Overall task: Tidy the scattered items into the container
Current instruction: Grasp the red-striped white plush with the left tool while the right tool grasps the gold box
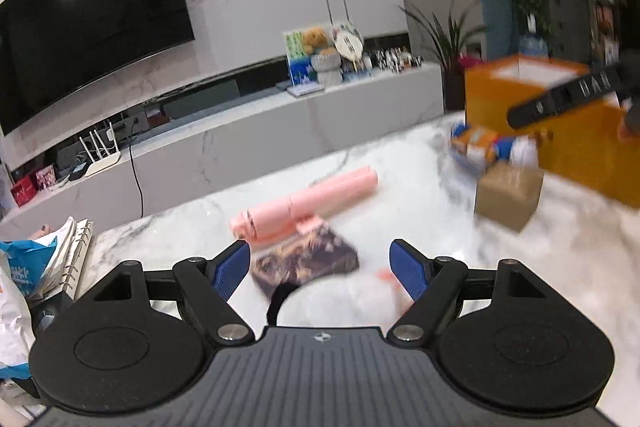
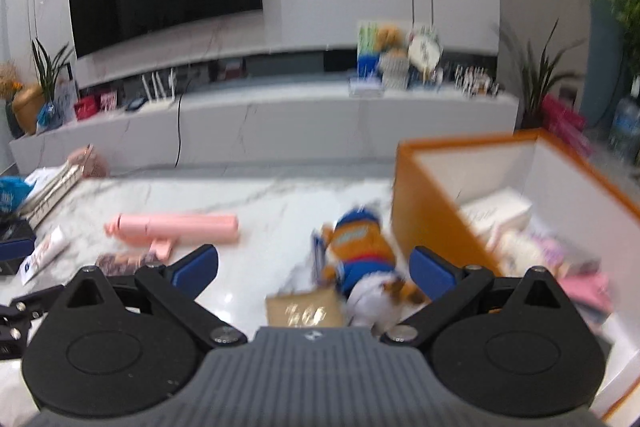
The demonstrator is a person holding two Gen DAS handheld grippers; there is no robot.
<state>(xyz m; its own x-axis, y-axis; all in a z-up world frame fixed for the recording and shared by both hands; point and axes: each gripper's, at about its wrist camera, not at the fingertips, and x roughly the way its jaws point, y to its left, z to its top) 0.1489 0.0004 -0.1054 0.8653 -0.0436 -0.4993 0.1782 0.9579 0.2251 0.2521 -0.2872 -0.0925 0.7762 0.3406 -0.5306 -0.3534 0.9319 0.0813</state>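
Observation:
My left gripper (image 1: pixel 320 269) is open above the marble table (image 1: pixel 400 163), over a dark patterned packet (image 1: pixel 304 261) and a blurred white item (image 1: pixel 352 297). A pink stick (image 1: pixel 304 203) lies just beyond them. To the right are a small brown box (image 1: pixel 508 195), a plush toy (image 1: pixel 480 147) and the orange container (image 1: pixel 568 147). My right gripper (image 2: pixel 316 269) is open too, low over the orange-and-blue plush toy (image 2: pixel 360 251) and the brown box (image 2: pixel 306 309), touching neither. The orange container (image 2: pixel 460 145) stands right of them and holds a white box (image 2: pixel 496 215) and pink items.
A ring binder (image 1: pixel 76 255) and a blue bag (image 1: pixel 24 263) sit at the table's left end. A white tube (image 2: pixel 44 255) lies left of the pink stick (image 2: pixel 176 227). Behind the table are a low cabinet (image 1: pixel 240 147), a wall television (image 1: pixel 92 23) and potted plants (image 1: pixel 452 43).

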